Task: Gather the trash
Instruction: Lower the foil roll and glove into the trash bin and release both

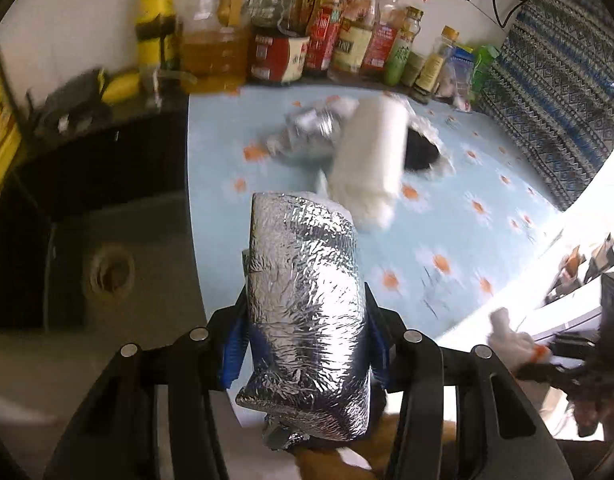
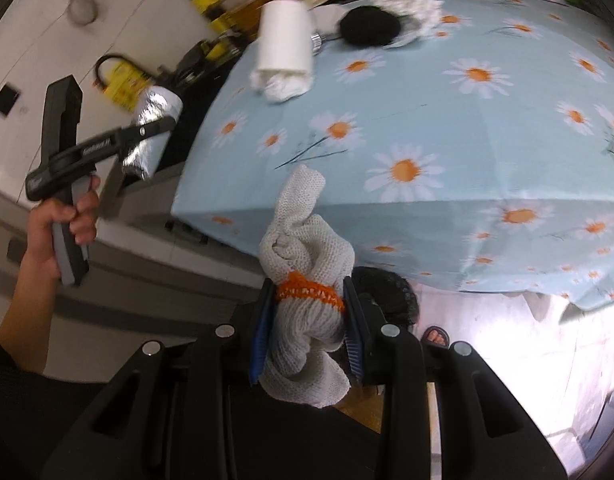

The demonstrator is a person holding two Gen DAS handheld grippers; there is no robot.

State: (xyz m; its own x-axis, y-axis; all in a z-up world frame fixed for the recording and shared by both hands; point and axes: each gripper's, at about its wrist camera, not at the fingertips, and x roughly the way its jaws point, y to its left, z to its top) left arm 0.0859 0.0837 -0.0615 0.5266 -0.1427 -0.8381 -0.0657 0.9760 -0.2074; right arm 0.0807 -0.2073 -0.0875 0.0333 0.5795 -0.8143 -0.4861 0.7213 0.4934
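My left gripper (image 1: 305,336) is shut on a silver foil pouch (image 1: 307,312), held up over the left edge of the table; the right wrist view shows the same pouch (image 2: 153,128) in that gripper (image 2: 147,136), carried by a person's hand (image 2: 63,220). My right gripper (image 2: 309,320) is shut on a bunched white knit glove with an orange band (image 2: 307,280), below the table's near edge. On the daisy-print tablecloth (image 2: 467,128) lie a white paper roll (image 2: 285,46), a black round item (image 2: 369,26), crumpled white paper (image 2: 407,0) and a crumpled foil piece (image 1: 307,136).
Bottles and jars (image 1: 307,40) line the wall behind the table. A dark counter with a sink and drain (image 1: 111,272) lies left of the table. A patterned blue cloth (image 1: 559,92) hangs at the right. A dark bin (image 2: 387,292) and a sandalled foot (image 2: 437,336) are on the floor.
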